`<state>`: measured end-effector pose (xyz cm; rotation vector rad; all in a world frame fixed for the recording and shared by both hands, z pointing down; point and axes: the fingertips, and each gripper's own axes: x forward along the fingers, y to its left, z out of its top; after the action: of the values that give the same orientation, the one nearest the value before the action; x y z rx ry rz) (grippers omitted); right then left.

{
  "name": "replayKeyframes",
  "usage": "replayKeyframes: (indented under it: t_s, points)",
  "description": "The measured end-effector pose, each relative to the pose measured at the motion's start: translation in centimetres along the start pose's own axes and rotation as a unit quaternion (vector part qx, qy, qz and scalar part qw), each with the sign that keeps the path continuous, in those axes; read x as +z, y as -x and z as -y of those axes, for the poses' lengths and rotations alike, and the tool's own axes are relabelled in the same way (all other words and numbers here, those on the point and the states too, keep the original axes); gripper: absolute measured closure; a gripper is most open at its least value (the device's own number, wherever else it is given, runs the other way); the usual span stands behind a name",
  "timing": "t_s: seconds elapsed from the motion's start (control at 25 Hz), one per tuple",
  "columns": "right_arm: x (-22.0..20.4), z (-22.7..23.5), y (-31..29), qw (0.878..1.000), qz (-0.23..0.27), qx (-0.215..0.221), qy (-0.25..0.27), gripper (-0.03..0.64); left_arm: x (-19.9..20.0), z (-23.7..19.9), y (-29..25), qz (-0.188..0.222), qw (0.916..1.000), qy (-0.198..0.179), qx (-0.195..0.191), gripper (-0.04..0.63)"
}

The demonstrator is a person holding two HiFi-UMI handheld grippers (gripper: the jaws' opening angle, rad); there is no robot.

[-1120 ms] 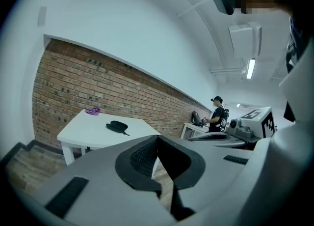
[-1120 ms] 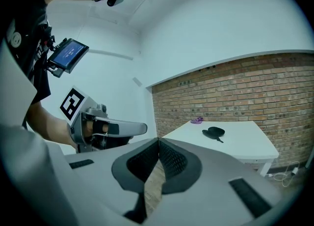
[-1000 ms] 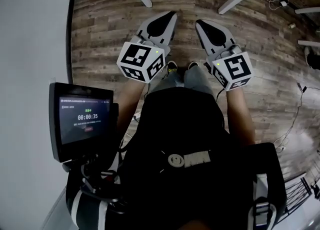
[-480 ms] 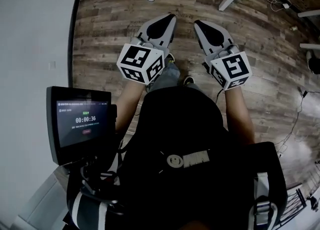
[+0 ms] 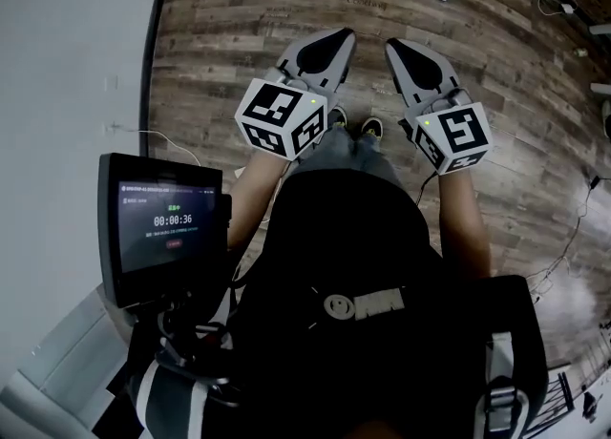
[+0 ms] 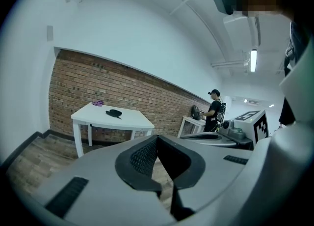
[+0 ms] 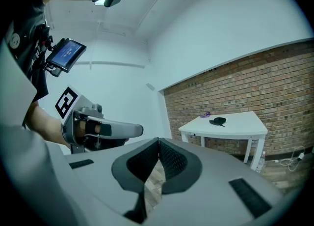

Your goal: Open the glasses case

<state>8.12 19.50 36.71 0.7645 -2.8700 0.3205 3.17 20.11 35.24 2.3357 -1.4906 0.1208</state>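
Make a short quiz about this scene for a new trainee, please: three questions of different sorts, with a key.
1. Where does the dark glasses case lie?
A) on the white table
B) on the floor
C) between a gripper's jaws
2. True or false: the right gripper is open.
3. Fill in: the small thing beside the case is ____ in colour.

Key
1. A
2. False: its jaws are together, with nothing between them.
3. purple
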Motion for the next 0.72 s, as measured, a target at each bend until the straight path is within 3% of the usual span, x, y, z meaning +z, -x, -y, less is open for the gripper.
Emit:
replayKeyframes:
  t_s: [0.44, 0.72]
  points:
    - [-1.9, -6.6, 4.1, 1.0, -0.003, -0.013, 0.014, 0.609, -3.1, 3.8, 6.1, 0.001, 0.9998, -0.002, -0.017, 0.591]
    - [-4.3, -16.1, 8.7, 0.999, 0.007, -0.038, 0.029, 0.609, -6.5, 7.3, 15.7, 0.019, 0.9992, -0.01, -0.033, 0.591]
